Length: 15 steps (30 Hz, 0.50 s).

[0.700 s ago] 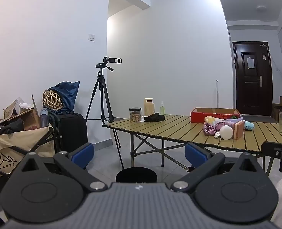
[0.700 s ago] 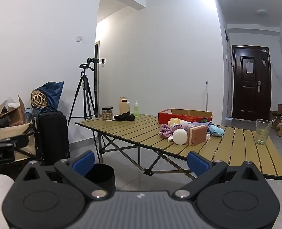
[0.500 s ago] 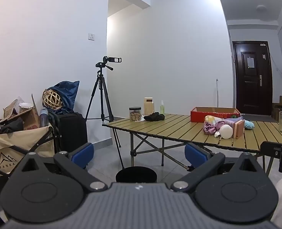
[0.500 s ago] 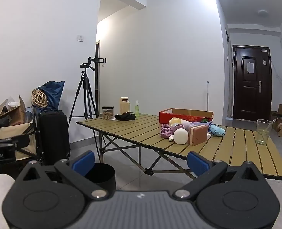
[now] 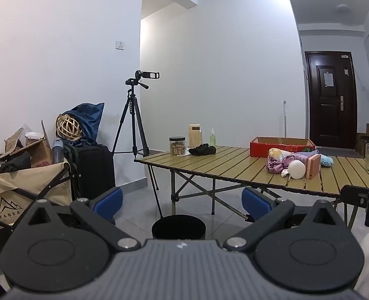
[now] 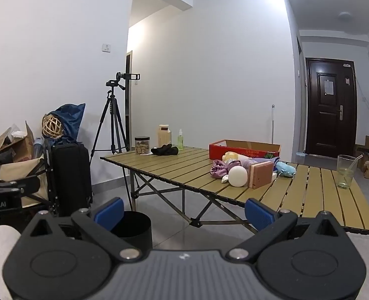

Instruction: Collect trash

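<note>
left wrist view
claw: left gripper (image 5: 182, 201) spread wide, nothing between pads.
bin: black trash bin (image 5: 178, 226) on floor, just ahead, below near edge of slatted folding table (image 5: 224, 165).
trash: cluttered pile (image 5: 293, 163) on table, well apart from bin.
progress: judged at start; nothing picked up yet.

right wrist view
claw: right gripper (image 6: 183, 211) spread wide, empty.
bin: low left, by black suitcase (image 6: 70, 175).
trash: pile beside red box (image 6: 244, 148); glass (image 6: 345, 171) toward far end.
room: open floor ahead; table edge and crossed legs to skirt.
</note>
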Each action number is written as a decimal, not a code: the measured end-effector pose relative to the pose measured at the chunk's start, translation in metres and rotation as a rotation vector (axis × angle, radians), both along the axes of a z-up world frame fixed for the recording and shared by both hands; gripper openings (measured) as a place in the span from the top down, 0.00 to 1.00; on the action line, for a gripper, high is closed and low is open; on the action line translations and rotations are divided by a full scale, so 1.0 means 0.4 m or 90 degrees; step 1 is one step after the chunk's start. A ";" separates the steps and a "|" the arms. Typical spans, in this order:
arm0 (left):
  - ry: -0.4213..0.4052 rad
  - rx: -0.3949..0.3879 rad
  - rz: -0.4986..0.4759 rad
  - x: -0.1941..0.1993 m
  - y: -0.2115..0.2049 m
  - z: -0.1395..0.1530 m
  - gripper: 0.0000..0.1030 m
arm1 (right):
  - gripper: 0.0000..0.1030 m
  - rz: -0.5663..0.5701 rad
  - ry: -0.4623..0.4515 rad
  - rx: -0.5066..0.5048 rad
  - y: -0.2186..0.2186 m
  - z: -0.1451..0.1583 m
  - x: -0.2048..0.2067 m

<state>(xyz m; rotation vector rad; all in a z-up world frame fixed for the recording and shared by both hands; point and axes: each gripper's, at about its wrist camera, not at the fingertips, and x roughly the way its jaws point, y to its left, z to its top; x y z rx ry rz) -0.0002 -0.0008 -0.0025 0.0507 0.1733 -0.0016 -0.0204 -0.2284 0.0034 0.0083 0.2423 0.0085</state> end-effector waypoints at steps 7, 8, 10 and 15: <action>0.010 0.003 -0.004 0.007 0.000 -0.002 0.00 | 0.00 0.000 0.002 0.001 -0.001 0.000 -0.002; 0.012 0.003 -0.003 0.008 0.001 -0.003 0.00 | 0.00 0.000 0.004 0.002 -0.003 0.004 0.000; 0.014 0.003 -0.001 0.010 0.001 -0.005 0.00 | 0.00 0.000 0.006 0.003 -0.004 0.004 0.002; 0.032 0.008 -0.003 0.014 -0.003 -0.012 0.00 | 0.00 0.001 0.015 0.006 -0.004 0.003 0.012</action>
